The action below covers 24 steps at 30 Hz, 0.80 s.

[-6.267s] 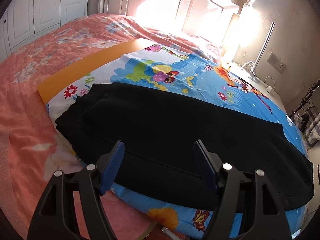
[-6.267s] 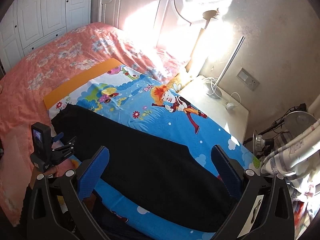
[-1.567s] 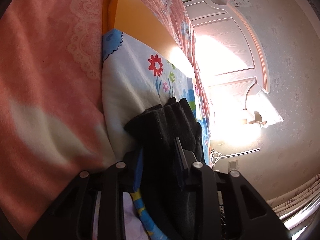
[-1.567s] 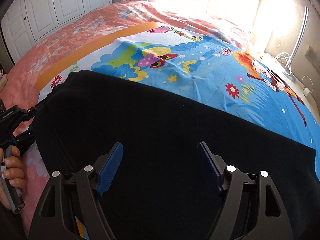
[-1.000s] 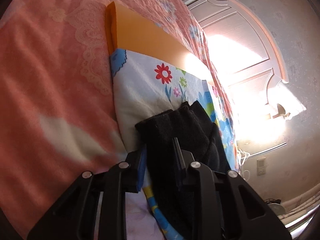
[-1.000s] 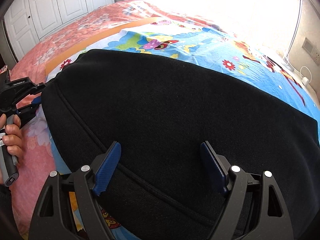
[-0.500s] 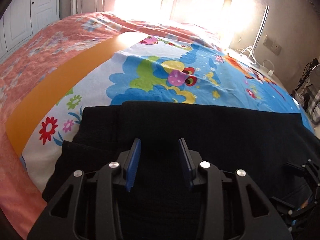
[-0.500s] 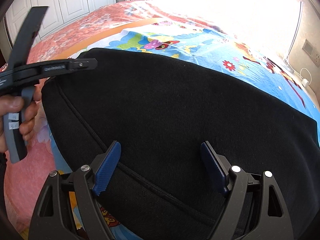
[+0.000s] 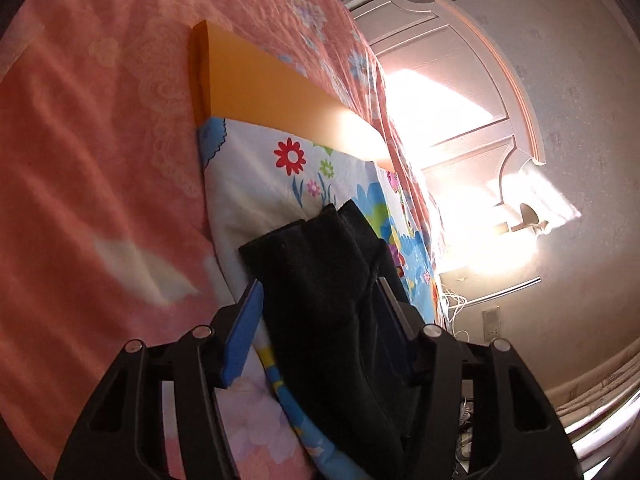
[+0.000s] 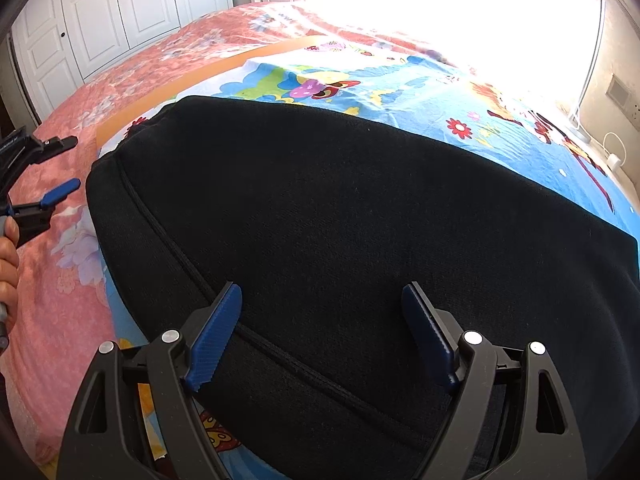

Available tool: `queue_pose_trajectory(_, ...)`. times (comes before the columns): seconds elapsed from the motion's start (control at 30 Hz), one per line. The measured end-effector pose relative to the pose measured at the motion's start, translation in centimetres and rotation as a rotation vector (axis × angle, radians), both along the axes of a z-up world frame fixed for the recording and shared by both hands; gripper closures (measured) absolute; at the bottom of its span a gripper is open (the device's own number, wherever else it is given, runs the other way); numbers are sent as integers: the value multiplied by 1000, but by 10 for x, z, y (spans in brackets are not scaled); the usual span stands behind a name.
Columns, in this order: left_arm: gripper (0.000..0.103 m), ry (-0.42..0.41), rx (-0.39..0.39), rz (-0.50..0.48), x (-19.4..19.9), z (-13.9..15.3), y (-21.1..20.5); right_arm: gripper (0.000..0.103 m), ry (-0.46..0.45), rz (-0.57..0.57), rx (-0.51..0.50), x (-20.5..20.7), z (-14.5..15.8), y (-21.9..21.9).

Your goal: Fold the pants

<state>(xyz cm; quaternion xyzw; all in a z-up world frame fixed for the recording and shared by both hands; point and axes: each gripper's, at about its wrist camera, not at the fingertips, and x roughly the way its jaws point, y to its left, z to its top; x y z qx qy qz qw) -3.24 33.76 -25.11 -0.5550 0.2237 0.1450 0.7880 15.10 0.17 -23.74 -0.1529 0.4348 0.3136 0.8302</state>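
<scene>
While the left gripper (image 9: 316, 316) opens its fingers around the black pants' (image 10: 340, 220) end, the right gripper (image 10: 320, 332) hovers above the pants, fingers spread wide.

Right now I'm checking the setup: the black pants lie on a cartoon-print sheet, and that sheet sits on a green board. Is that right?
One detail is off. The black pants do lie on the cartoon-print sheet, but the board under it is orange, not green. The left wrist view shows it most clearly.
</scene>
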Motion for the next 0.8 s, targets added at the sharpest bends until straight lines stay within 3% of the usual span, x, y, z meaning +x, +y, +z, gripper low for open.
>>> queue_pose_trajectory(0.2, 58, -25, -80, -24, 17, -24, -2, 23, 6, 1, -2, -1, 1, -1)
queue_pose_trajectory(0.4, 64, -28, -86, -32, 32, -30, 6, 23, 6, 2, -1, -1, 1, -1)
queue_pose_trajectory(0.53, 85, 19, -57, -39, 38, -25, 6, 23, 16, 3, 0, 1, 1, -1)
queue_pose_trajectory(0.67, 90, 106, 188, -49, 46, 29, -20, 22, 58, 4, 15, 5, 4, -4)
queue_pose_trajectory(0.73, 92, 188, 404, -74, 57, 68, -50, 16, 168, 22, 60, 13, 10, -12)
queue_pose_trajectory(0.8, 92, 266, 687, -117, 74, 106, -102, 16, 265, -6, 155, 26, 21, -37)
